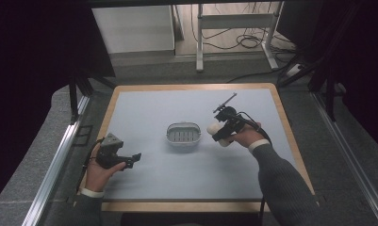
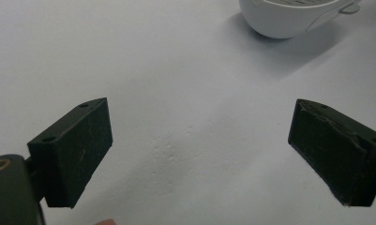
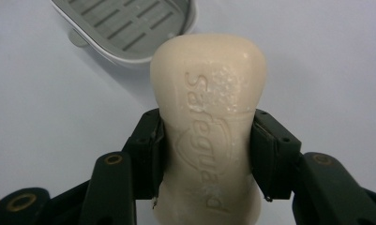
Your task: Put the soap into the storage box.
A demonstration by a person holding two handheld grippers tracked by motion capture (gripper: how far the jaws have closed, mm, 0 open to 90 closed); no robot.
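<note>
A pale grey mat (image 1: 144,108) on a wood-edged table (image 1: 109,106) is seen, cables on the floor (image 1: 245,42) behind. A cream soap bar (image 3: 208,122) is clamped in the right gripper (image 1: 220,131) just beside the white soap dish (image 1: 183,137); the left gripper (image 1: 130,161) is spread wide, well apart.

The soap dish (image 1: 183,137) stood near the middle of the surface (image 1: 153,108), resting directly on it. To its right, just beside it and raised above the surface, the bar of soap (image 1: 213,127) was clamped between the jaws of the right gripper (image 1: 216,128), which the right hand (image 1: 245,136) held from the right. In the right gripper view the bar of soap (image 3: 209,126) reached forward past the jaws, with the soap dish (image 3: 124,28) lying beyond it and to the left. The left gripper (image 1: 135,158) sat well apart to the left of the soap dish and nearer the person, by the surface's left edge, jaws spread. In the left gripper view the soap dish (image 2: 293,18) lay ahead and to the right.
</note>
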